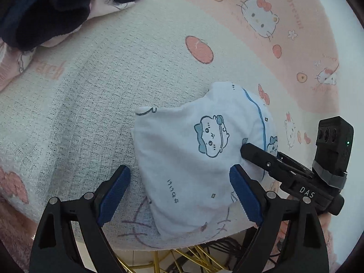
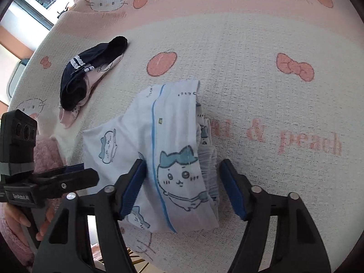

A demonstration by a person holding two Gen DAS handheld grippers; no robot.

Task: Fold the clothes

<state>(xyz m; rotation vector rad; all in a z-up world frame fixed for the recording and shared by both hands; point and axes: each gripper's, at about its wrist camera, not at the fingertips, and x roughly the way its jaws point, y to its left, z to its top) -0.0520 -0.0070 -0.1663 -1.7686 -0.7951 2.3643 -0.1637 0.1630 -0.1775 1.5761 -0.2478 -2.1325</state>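
White garment [image 1: 193,159]: small, folded, printed with blue cartoon cats and a blue stripe. Lies near the front edge of the table, on the blanket. Seen from the right wrist [image 2: 173,150], folded grey-white layers show at its right side.

Left gripper [image 1: 179,193]: hangs over the garment's near edge, jaws spread wide. The right blue pad sits at or on the cloth's edge; whether it touches cannot be told. The left pad stands clear over bare blanket. Nothing pinched.

Right gripper [image 2: 182,186]: jaws spread, straddling the garment's near right part. The left pad lies against the cloth, the right pad stands apart over the blanket. Cloth lies between the pads but is not squeezed.

Dark clothes [image 2: 91,72]: navy piece with white stripes, bunched on a pink printed piece. Well apart from the white garment, at the far left.

Blanket [image 2: 261,91]: cream and pink waffle weave, printed with cats, bows and peaches. Covers the table.

Hand [image 2: 20,223]: grips the left gripper's handle, pink fuzzy sleeve at the wrist.
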